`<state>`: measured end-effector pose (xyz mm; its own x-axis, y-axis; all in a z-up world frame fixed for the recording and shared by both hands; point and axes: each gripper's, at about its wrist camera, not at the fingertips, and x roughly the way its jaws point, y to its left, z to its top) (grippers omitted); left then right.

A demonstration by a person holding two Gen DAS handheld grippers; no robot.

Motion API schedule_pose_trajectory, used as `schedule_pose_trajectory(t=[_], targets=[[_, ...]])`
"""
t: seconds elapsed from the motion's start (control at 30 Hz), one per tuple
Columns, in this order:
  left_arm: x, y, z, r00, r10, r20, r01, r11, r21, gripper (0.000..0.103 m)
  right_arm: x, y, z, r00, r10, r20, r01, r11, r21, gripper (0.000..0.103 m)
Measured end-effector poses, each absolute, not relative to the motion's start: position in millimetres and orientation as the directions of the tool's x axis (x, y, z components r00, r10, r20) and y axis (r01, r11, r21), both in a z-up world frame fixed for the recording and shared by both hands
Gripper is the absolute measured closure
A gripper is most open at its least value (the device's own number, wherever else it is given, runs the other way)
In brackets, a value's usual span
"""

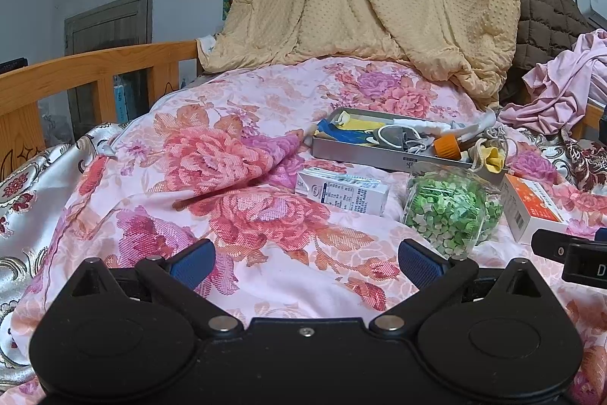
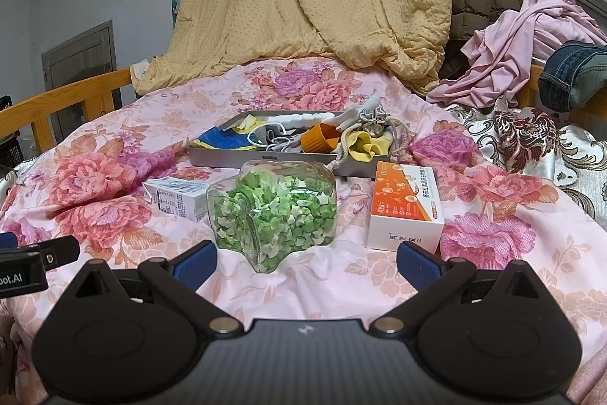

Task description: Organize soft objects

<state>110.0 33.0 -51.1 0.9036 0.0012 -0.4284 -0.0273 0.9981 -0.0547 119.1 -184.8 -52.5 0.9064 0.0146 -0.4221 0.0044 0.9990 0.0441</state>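
Right gripper [image 2: 305, 262] spread wide, empty; left gripper [image 1: 305, 262] likewise (both over floral quilt [image 2: 303, 291]). Just ahead: star-filled jar [image 2: 271, 211]; beyond, tray [image 2: 227, 158] of soft items.

A: The quilt [image 2: 159, 177] is pink with red and purple flowers. And the jar [image 2: 275, 211]?

B: Clear, full of green and white pieces. The box [image 2: 406, 207] is orange and white.

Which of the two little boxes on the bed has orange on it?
The box with the orange top, right of the bag of green bits. The other box, on the bag's left, is white with blue print.
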Motion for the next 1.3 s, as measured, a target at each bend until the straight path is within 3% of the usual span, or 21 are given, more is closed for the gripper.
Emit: schedule_pose_trajectory(t=[1.3], targets=[[102.9, 24.0, -52.4, 0.901, -0.017, -0.433, 0.009, 1.0, -0.021, 0.001, 119.3, -184.9, -53.5, 0.904, 0.013, -0.427, 0.007, 0.999, 0.045, 0.0]])
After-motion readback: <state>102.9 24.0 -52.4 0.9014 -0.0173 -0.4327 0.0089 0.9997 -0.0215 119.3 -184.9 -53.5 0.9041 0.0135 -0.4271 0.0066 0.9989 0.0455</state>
